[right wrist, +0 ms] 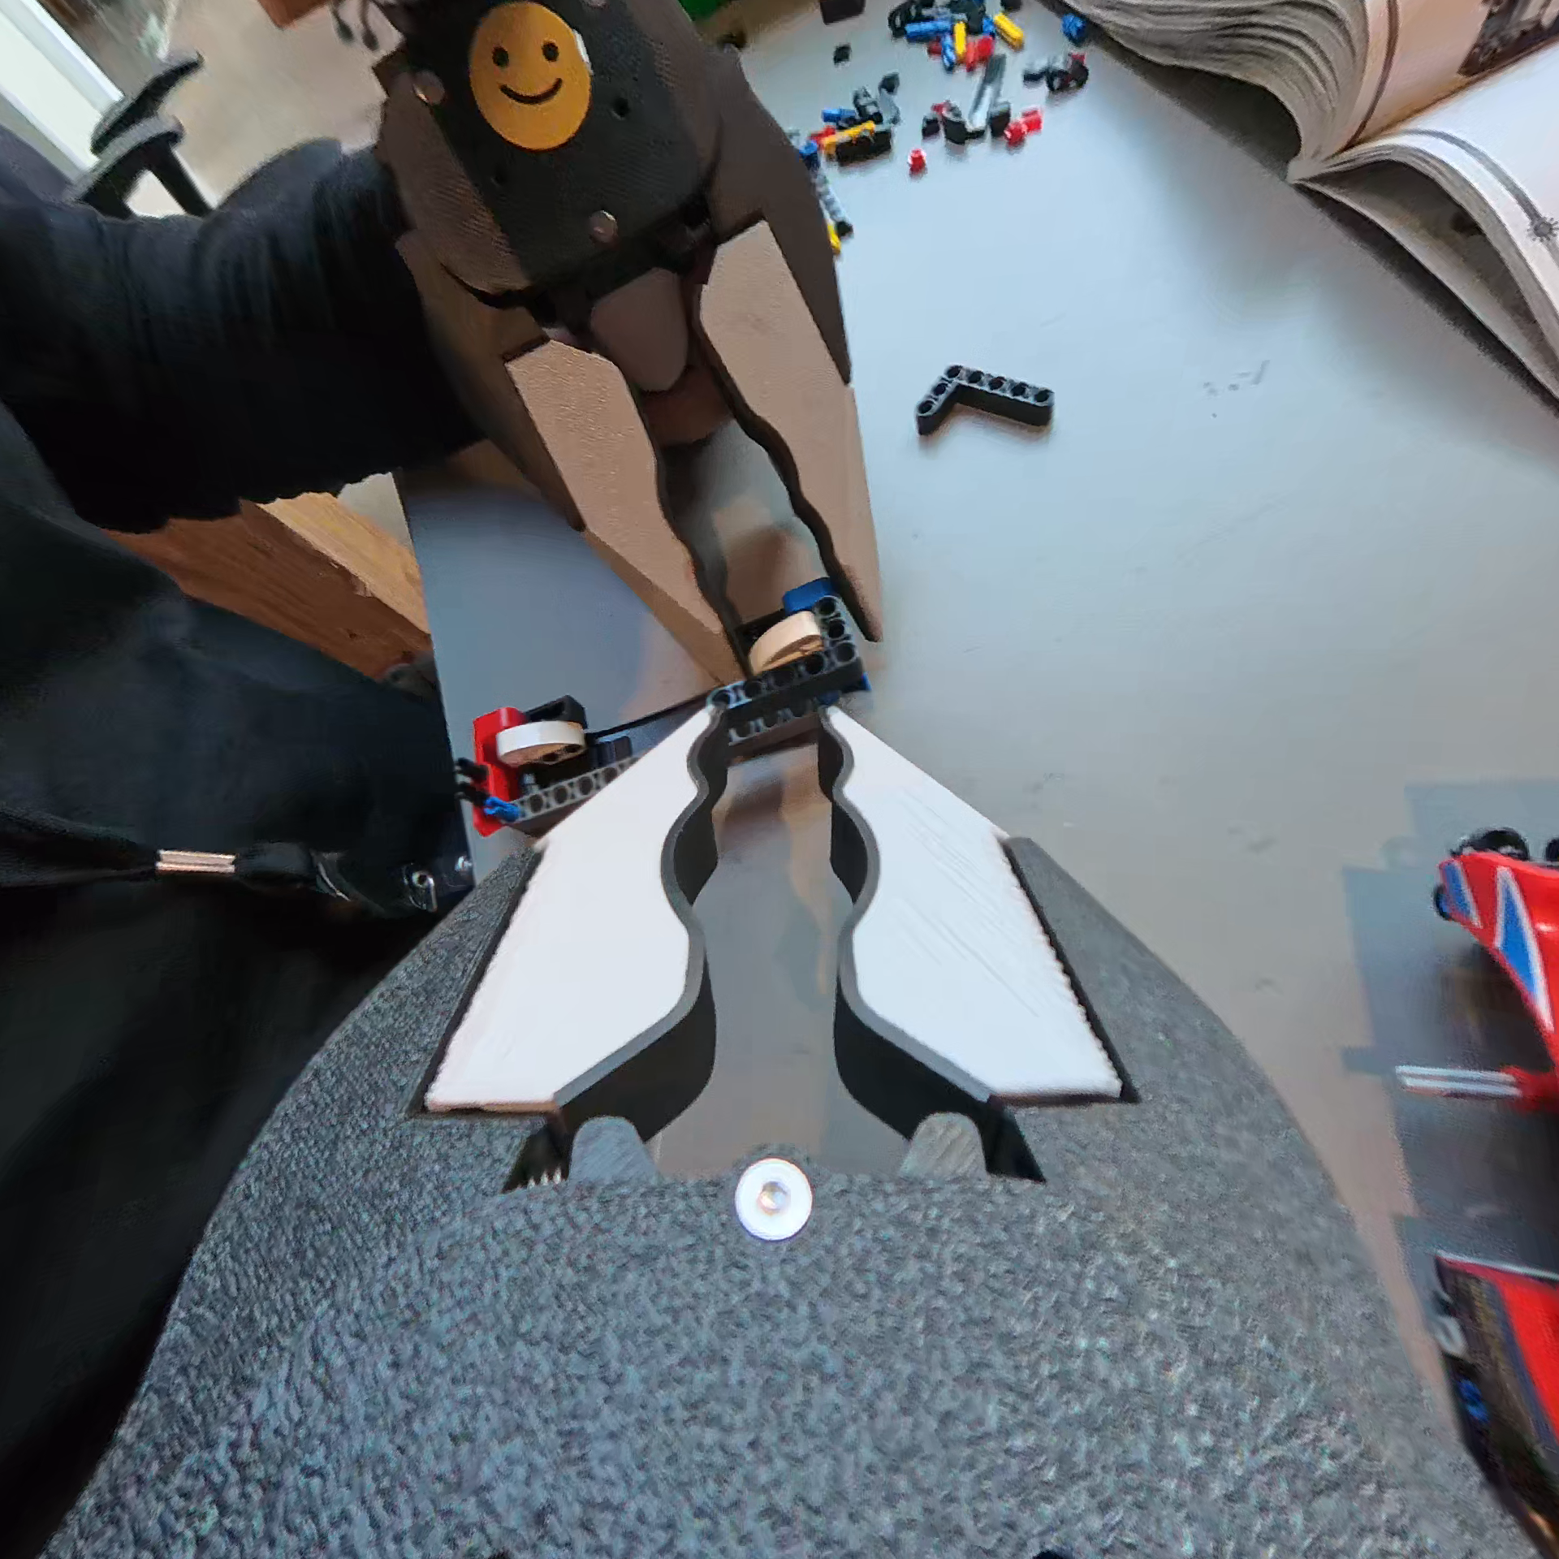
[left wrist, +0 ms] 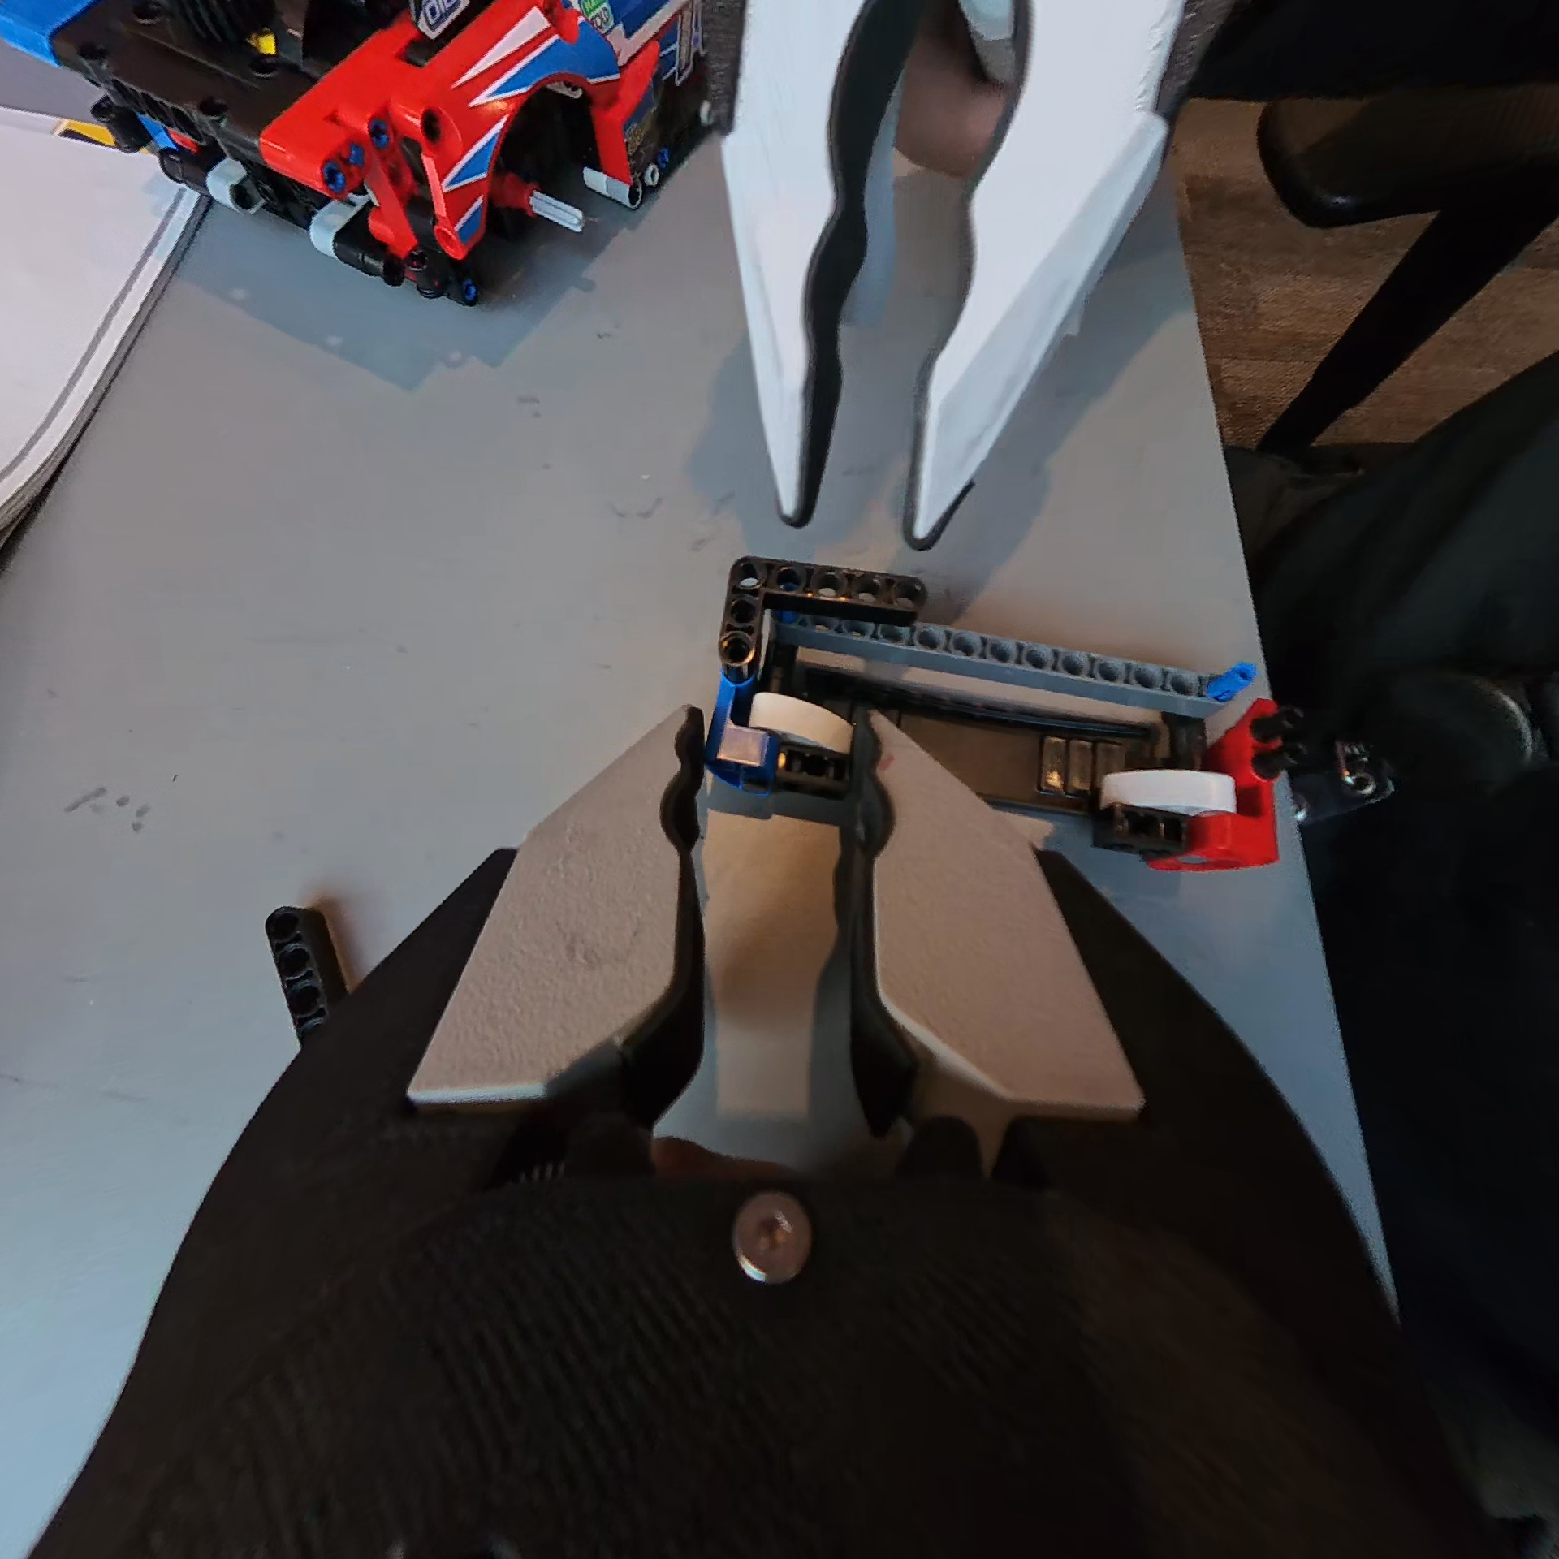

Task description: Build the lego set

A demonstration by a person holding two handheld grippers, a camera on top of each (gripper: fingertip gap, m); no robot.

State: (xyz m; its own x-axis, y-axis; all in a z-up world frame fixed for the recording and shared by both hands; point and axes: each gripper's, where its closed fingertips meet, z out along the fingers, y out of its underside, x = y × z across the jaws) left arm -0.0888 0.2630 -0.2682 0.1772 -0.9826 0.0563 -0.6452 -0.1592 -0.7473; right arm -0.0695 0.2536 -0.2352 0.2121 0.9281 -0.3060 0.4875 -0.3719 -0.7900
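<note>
A small lego frame [left wrist: 1012, 662] lies near the table's right edge: a long grey beam, a black L-beam [left wrist: 818, 590], a blue corner, a red end piece [left wrist: 1232, 801] and two white round pieces. My left gripper [left wrist: 780, 738] is closed around the blue-and-black end with the white round piece [left wrist: 801, 717]. It also shows in the right wrist view [right wrist: 801, 650]. My right gripper [right wrist: 772, 721] is open and empty, its white fingertips just short of the black L-beam [right wrist: 776, 700]. It shows from above in the left wrist view [left wrist: 860, 523].
A red, blue and black car model [left wrist: 405, 126] stands at the far left, also in the right wrist view [right wrist: 1510, 945]. An open instruction booklet [right wrist: 1434, 169], a loose black L-beam [right wrist: 983, 401] and a pile of small pieces [right wrist: 945, 93] lie on the grey table [right wrist: 1181, 590]. A black sleeve [right wrist: 169, 337] is at the left. One gripper's finger ends stand about 4 cm off the other's.
</note>
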